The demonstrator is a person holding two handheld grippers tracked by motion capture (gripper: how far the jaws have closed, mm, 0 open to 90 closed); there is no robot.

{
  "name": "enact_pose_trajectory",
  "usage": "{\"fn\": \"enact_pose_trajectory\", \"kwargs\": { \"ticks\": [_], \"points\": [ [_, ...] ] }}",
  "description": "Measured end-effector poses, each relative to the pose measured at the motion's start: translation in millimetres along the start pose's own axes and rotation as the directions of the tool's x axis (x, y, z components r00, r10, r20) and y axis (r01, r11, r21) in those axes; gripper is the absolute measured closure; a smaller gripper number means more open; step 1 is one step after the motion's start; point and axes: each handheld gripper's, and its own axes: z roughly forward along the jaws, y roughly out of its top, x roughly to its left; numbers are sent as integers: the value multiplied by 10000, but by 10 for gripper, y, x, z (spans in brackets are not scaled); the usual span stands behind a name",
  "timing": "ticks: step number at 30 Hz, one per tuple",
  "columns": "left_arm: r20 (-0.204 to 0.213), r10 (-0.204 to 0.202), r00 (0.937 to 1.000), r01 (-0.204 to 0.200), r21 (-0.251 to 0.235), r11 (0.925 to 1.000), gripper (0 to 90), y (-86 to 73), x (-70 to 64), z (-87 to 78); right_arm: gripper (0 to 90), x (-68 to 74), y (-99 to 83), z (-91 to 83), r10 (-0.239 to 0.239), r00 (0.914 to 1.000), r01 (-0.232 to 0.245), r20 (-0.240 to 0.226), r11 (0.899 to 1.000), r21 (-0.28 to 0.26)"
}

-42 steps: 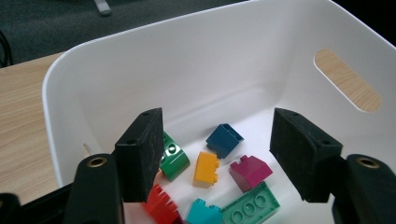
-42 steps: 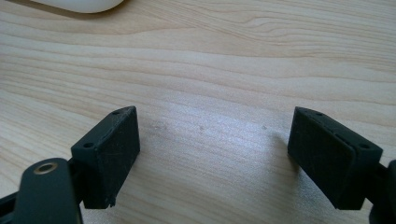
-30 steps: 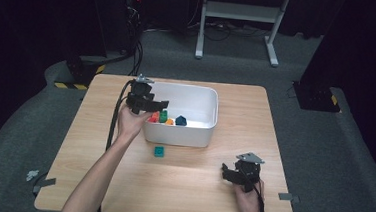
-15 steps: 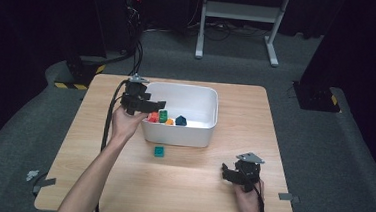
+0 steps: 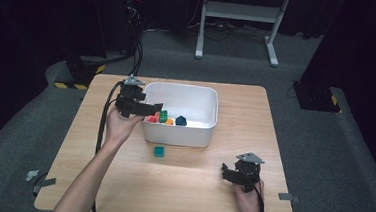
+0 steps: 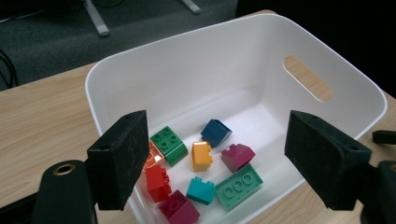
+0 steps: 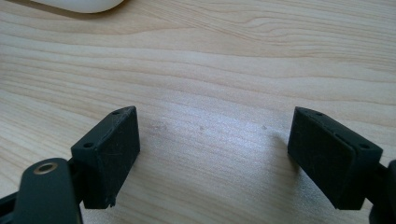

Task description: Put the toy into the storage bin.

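Note:
A white bin (image 5: 194, 131) stands mid-table and holds several coloured bricks, among them a green one (image 6: 169, 143), a dark blue one (image 6: 216, 131), an orange one (image 6: 201, 156) and a teal flat one (image 6: 239, 186). My left gripper (image 5: 152, 107) hovers at the bin's left rim, jaws open and empty, above the bricks (image 6: 219, 163). A teal brick (image 5: 159, 151) lies on the table in front of the bin. My right gripper (image 5: 230, 172) rests low at the front right of the table, open with bare wood between its jaws (image 7: 215, 154).
The wooden table (image 5: 275, 122) has free room to the right of the bin and along the front. A black cable (image 5: 103, 125) trails from the left gripper over the table's left side. A corner of the bin (image 7: 79, 4) shows at the top of the right gripper view.
My left gripper has drawn back slightly leftward from over the bin toward its left rim. The right gripper has stayed put.

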Motion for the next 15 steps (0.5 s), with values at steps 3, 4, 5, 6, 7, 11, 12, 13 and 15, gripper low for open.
{"fn": "enact_pose_trajectory", "kwargs": {
  "ticks": [3,4,5,6,7,11,12,13,15],
  "points": [
    [34,24,10000,-24,-31,10000,219,-31,-18,-28,167,0,0,0,-1,10000,1,0,10000,-1],
    [38,50,10000,-50,-47,10000,218,-42,-23,-41,166,0,0,0,-3,10000,3,0,10000,0],
    [55,64,10000,-64,-75,10000,217,-53,-28,-55,166,0,0,0,-1,10000,1,-1,10000,-1],
    [48,58,10000,-57,-122,9999,217,-64,-32,-71,166,0,0,0,-4,10000,4,-1,10000,0],
    [28,24,10000,-23,-189,9998,217,-76,-35,-88,166,0,0,0,0,10000,0,-1,10000,0],
    [22,-21,10000,22,-319,9995,221,-115,-32,-152,166,0,0,0,-3,10000,3,-2,10000,0],
    [76,-81,9999,84,-360,9993,220,-129,-34,-169,166,0,0,0,0,10000,0,-1,10000,-1],
    [114,-107,9999,111,-370,9993,218,-139,-36,-184,167,0,0,0,-1,10000,1,-2,10000,0],
    [164,-66,9998,72,-372,9993,214,-165,-40,-214,166,0,0,0,-2,10000,2,-1,10000,-1]
  ]
}}
